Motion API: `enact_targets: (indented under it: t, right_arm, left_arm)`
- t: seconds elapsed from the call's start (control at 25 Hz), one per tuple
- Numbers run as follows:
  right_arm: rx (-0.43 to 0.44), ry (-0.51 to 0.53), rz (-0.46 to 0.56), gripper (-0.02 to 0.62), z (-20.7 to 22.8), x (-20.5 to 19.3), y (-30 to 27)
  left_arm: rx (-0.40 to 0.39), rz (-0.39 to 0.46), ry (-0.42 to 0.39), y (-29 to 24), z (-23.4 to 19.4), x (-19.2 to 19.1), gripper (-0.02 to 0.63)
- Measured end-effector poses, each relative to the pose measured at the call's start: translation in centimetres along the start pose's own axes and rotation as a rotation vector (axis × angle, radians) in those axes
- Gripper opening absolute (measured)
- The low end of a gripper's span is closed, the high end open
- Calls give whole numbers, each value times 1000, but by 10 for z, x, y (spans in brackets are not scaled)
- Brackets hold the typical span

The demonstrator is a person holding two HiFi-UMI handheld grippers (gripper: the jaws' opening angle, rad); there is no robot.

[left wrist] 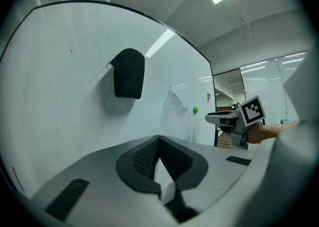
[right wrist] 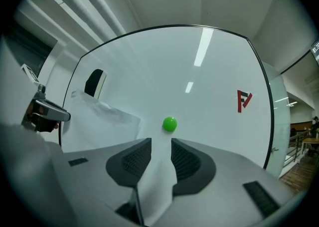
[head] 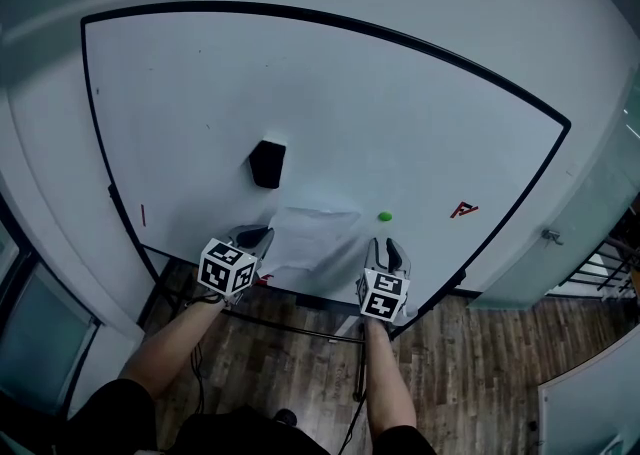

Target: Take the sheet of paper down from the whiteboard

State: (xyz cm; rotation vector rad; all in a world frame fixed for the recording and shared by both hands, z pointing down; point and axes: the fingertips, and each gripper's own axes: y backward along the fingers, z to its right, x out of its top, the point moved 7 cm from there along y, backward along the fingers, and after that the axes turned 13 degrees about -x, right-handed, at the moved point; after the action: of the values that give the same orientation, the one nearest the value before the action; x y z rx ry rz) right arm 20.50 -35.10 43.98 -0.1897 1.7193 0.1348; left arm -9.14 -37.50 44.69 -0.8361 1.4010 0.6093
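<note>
The white sheet of paper (head: 315,238) hangs crumpled against the lower part of the whiteboard (head: 400,113), between my two grippers. My left gripper (head: 258,235) is shut on the sheet's lower left edge; in the left gripper view its jaws (left wrist: 159,141) meet at the tips with paper (left wrist: 163,178) wedged between them. My right gripper (head: 385,246) is at the sheet's lower right. In the right gripper view a fold of the paper (right wrist: 155,186) fills the narrow gap of that gripper (right wrist: 160,146). A green magnet (head: 385,216) sits on the bare board just right of the sheet.
A black eraser (head: 267,163) sticks to the board above the sheet's left side. A red logo mark (head: 463,209) is further right. The board's black frame (head: 300,295) runs just under the grippers, above a wooden floor (head: 470,363).
</note>
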Motion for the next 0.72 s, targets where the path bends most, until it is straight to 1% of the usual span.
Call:
enact_targets:
  t: [0.12, 0.36, 0.72]
  right_arm:
    - [9, -5, -3, 129, -2, -2, 8]
    - [26, 16, -9, 87, -5, -5, 21]
    - [44, 8, -22, 37, -9, -11, 35]
  left_arm:
    - [0, -4, 0, 6, 4, -3, 20]
    - [1, -4, -4, 14, 12, -6, 20]
    - [2, -13, -6, 28, 16, -13, 21]
